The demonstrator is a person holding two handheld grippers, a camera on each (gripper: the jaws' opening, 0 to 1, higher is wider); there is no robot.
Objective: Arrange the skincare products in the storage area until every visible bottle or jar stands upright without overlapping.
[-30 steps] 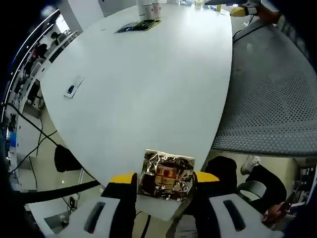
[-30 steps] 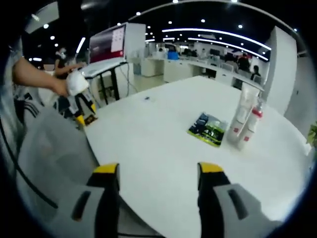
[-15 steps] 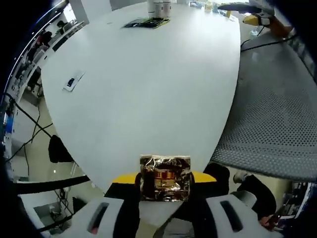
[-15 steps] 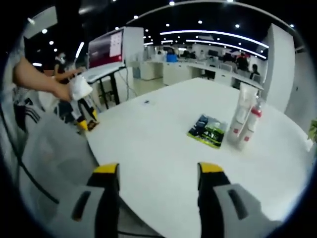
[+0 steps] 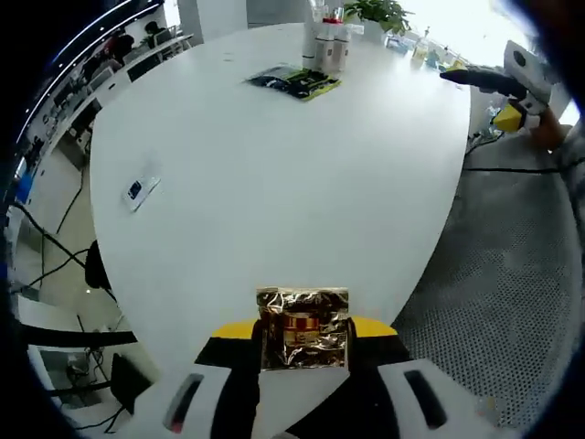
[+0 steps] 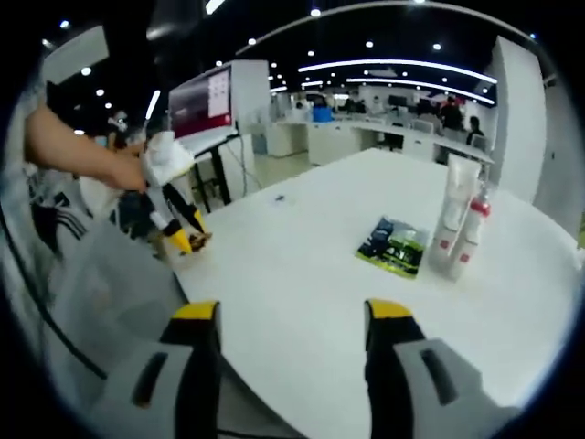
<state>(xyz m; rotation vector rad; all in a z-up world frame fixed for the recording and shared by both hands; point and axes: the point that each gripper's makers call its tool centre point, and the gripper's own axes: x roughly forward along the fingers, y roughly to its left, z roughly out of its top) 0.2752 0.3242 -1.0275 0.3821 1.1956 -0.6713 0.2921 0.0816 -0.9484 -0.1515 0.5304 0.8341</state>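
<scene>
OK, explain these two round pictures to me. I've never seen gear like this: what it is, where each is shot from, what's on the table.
There is no robot here. A person holds a two-jaw gripper in each hand, and a fisheye camera rides on each, looking out along its jaws.

The left gripper view looks down a white table. The left gripper is shut on a gold foil packet. At the far end stand bottles beside a flat green packet; a small card lies near the table's edge.

The right gripper view looks across the same table. The right gripper is open and holds nothing. A tube and a pump bottle stand upright there.
</scene>
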